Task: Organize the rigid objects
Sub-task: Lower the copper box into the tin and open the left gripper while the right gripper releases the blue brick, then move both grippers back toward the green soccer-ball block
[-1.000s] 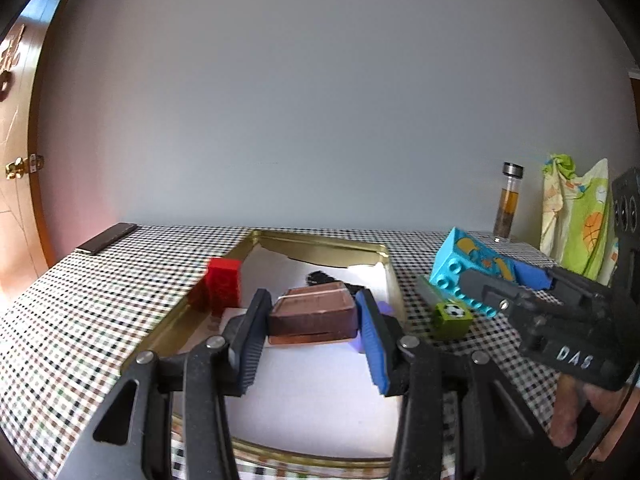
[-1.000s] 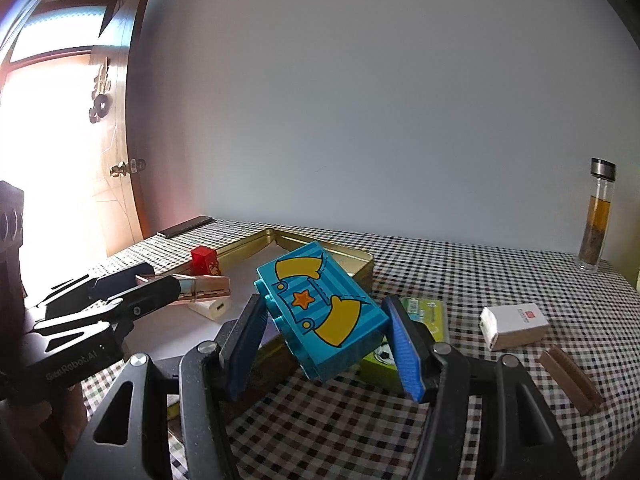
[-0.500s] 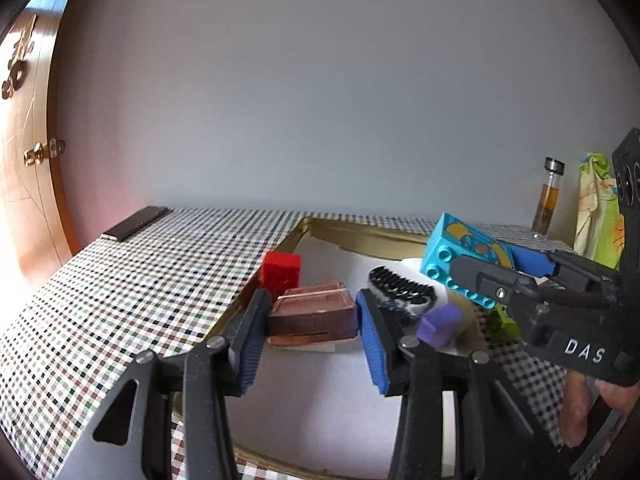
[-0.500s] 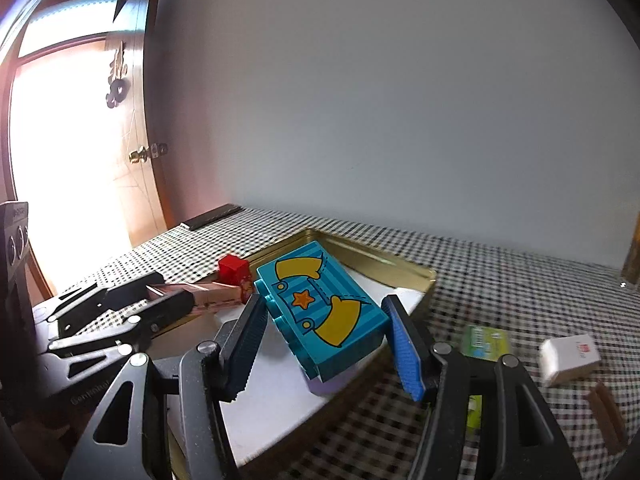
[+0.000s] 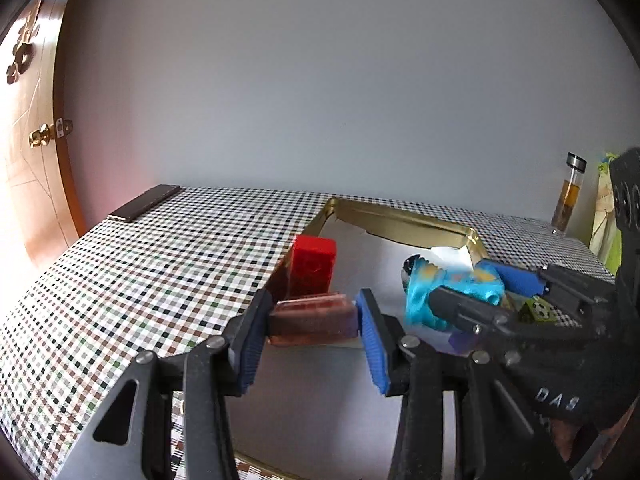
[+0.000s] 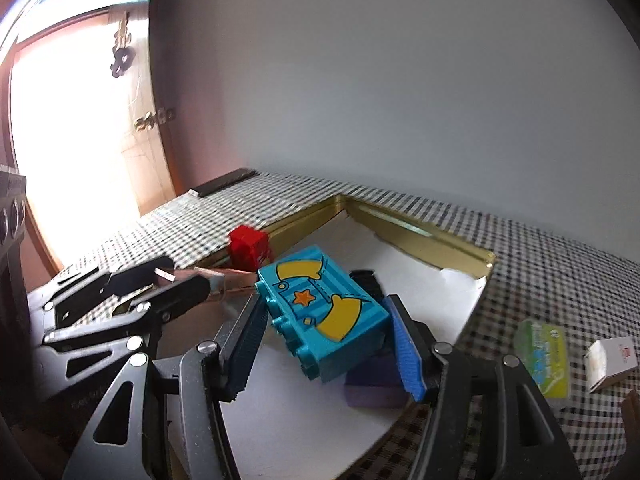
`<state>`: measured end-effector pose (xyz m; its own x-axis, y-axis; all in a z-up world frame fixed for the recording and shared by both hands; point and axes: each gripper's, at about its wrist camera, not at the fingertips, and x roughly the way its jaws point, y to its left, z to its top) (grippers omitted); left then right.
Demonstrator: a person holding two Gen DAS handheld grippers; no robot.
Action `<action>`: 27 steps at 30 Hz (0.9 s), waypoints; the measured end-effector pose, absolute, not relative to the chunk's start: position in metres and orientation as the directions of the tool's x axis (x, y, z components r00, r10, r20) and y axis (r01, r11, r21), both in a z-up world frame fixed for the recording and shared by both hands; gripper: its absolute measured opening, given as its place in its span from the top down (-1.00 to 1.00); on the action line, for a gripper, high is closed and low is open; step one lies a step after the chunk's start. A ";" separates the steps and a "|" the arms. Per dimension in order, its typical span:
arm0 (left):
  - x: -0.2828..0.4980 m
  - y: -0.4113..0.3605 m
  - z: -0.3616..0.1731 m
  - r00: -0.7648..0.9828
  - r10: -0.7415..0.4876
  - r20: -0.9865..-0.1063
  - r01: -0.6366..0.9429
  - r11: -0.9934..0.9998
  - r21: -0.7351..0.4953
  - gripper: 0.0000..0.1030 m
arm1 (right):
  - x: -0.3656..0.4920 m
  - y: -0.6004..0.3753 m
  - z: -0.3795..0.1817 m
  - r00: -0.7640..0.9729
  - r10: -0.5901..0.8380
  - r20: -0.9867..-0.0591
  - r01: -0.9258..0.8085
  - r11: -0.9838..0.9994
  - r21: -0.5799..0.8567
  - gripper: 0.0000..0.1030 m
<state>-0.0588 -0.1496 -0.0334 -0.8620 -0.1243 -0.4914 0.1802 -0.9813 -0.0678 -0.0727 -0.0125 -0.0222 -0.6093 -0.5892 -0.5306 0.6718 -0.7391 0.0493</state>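
Note:
My left gripper (image 5: 312, 322) is shut on a brown block (image 5: 314, 318) and holds it over the near left part of the gold tray (image 5: 400, 222), right in front of a red brick (image 5: 313, 266). My right gripper (image 6: 326, 334) is shut on a turquoise toy brick (image 6: 324, 316) with yellow shapes and a star, tilted, above the tray's white liner. In the left wrist view the turquoise brick (image 5: 428, 294) shows blurred at the right, over the tray. A purple block (image 6: 376, 384) lies in the tray under the right gripper. A black ridged piece (image 6: 366, 280) lies behind it.
The table has a checked cloth (image 5: 160, 264). A dark flat bar (image 5: 146, 208) lies at its far left. A green card (image 6: 544, 354), a white box (image 6: 610, 364) and a green cube (image 5: 538, 310) lie right of the tray. A glass bottle (image 5: 568, 196) stands far right.
Both grippers have moved left and forward over the tray with their loads. The turquoise brick has come down closer to the liner, above the purple block.

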 end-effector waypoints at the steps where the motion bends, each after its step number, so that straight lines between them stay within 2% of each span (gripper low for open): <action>1: -0.057 -0.149 -0.033 -0.864 -0.133 -0.485 0.188 -0.980 -0.065 -0.03 | -0.071 -0.013 -0.023 -0.614 -0.587 -0.527 0.672 -0.739 0.039 -0.21; 2: -0.055 -0.149 -0.033 -0.863 -0.150 -0.482 0.204 -0.977 -0.061 -0.15 | -0.069 -0.014 -0.023 -0.621 -0.585 -0.522 0.672 -0.740 0.030 -0.21; 4: -0.052 -0.152 -0.032 -0.861 -0.186 -0.474 0.242 -0.969 -0.058 -0.60 | -0.065 -0.012 -0.022 -0.620 -0.595 -0.511 0.678 -0.735 0.032 -0.22; 6: -0.047 -0.152 -0.031 -0.865 -0.189 -0.464 0.250 -0.966 -0.073 -0.79 | -0.064 -0.004 -0.020 -0.624 -0.597 -0.504 0.672 -0.740 0.045 -0.28; 7: -0.045 -0.150 -0.030 -0.869 -0.185 -0.459 0.247 -0.966 -0.078 -0.84 | -0.063 0.001 -0.019 -0.626 -0.599 -0.500 0.669 -0.741 0.050 -0.35; 9: -0.042 -0.146 -0.029 -0.874 -0.191 -0.447 0.248 -0.966 -0.072 -0.89 | -0.060 0.014 -0.018 -0.637 -0.597 -0.488 0.661 -0.749 0.053 -0.38; 10: -0.040 -0.141 -0.028 -0.876 -0.199 -0.440 0.253 -0.965 -0.068 -0.97 | -0.059 0.023 -0.018 -0.648 -0.588 -0.485 0.650 -0.758 0.051 -0.38; 15: -0.046 -0.119 -0.024 -0.881 -0.196 -0.430 0.247 -0.967 -0.065 -0.99 | -0.062 0.078 -0.022 -0.714 -0.504 -0.486 0.527 -0.844 0.100 -0.47; 22: -0.062 -0.098 -0.033 -0.853 -0.212 -0.477 0.259 -0.965 -0.035 -0.99 | -0.074 0.123 -0.029 -0.751 -0.414 -0.515 0.384 -0.907 0.171 -0.50; 27: -0.067 -0.101 -0.038 -0.834 -0.240 -0.497 0.295 -0.955 -0.034 -0.99 | -0.080 0.112 -0.033 -0.741 -0.368 -0.561 0.362 -0.924 0.128 -0.50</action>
